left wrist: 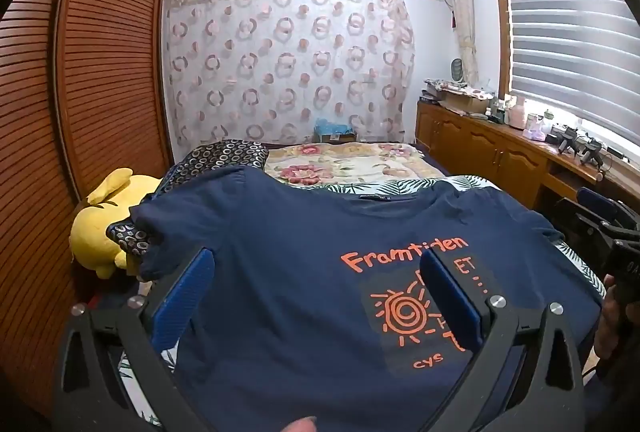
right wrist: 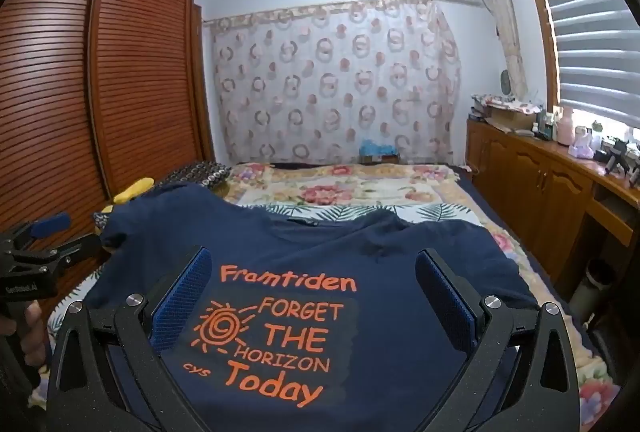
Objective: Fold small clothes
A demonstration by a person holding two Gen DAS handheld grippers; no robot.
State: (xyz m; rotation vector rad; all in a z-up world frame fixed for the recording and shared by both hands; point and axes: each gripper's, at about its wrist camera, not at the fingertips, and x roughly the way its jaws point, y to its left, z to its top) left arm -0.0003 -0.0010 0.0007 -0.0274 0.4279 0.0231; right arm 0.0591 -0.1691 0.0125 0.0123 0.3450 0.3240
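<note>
Bedroom, seen from the foot of a bed (right wrist: pixel 420 187) with a floral blanket; a slatted wooden wardrobe (left wrist: pixel 108 71) stands on the left, a patterned curtain (right wrist: pixel 332 79) hangs at the far wall, and a wooden cabinet runs under a window with blinds on the right. Spread flat, front side up, on the near end of the bed lies a navy T-shirt (left wrist: pixel 280 272) with orange print, its collar pointing away from me and its sleeves reaching out to either side. A yellow plush toy (left wrist: pixel 96 232) sits just beside the shirt's left sleeve. My left hand-held gripper (left wrist: pixel 316 288) hovers over the left half of the shirt with its jaws spread wide and nothing between them. My right hand-held gripper (right wrist: pixel 312 288) hovers over the chest print, likewise wide apart and empty. I judge the shirt light, soft and limp: it will sag and crease when lifted, and a pinch may catch only the top layer. I would take hold at the sleeve edges or the shoulders, both layers together.
</note>
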